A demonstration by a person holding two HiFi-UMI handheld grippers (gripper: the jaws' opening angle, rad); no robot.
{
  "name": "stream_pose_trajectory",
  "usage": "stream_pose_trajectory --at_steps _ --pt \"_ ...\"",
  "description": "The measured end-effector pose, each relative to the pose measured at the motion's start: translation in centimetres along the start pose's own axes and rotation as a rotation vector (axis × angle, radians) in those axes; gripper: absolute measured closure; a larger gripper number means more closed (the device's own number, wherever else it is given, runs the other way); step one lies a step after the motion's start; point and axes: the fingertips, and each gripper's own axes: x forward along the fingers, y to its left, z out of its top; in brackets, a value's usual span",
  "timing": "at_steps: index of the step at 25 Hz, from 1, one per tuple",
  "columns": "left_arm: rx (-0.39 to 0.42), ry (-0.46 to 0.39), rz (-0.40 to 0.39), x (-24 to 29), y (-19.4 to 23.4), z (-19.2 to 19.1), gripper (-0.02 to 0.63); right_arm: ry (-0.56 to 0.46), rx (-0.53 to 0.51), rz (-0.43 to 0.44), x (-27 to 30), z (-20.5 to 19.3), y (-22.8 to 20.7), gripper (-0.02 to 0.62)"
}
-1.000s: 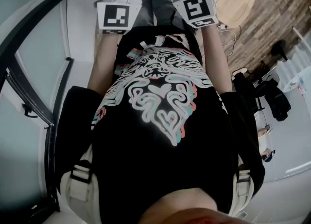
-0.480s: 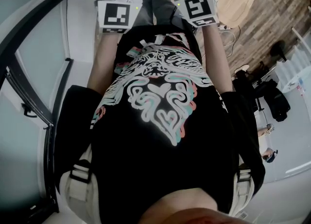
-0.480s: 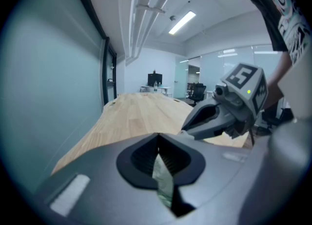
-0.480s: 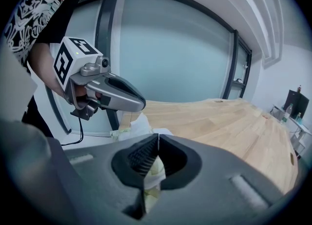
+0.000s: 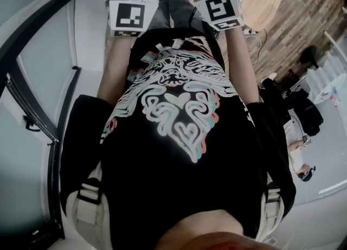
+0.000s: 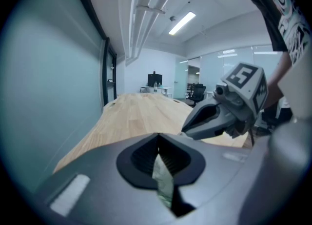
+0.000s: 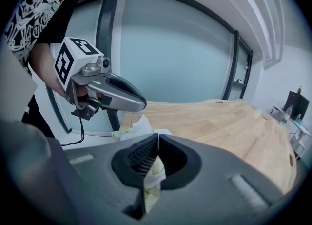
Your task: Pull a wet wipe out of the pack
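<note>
Right gripper [image 7: 157,140]: jaws clenched tip to tip, angled down at the near edge of the wooden table [image 7: 219,116]. Left gripper [image 6: 157,138]: likewise pressed closed, its nose at 10 o'clock from the right one's tips, just above the pack [image 7: 122,132]. Both are probably held close over the pack so one can steady it while the other draws.

Wet wipe [image 7: 140,124]: white, crumpled, standing up out of the pale green pack just beyond the right jaws. Pale material shows in the slot behind each pair of tips. Pinched or only seen through, unclear.
</note>
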Motion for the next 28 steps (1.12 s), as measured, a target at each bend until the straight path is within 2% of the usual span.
stream_pose_trajectory --at_steps 20,28 --pt "0.001 -0.003 -0.003 -0.2 0.0 0.2 0.617 0.001 -0.012 -0.008 -0.4 0.4 0.1 0.592" --pt "0.019 0.009 -0.043 0.3 -1.7 -0.2 0.617 -0.002 -0.004 -0.019 -0.8 0.3 0.0 0.593"
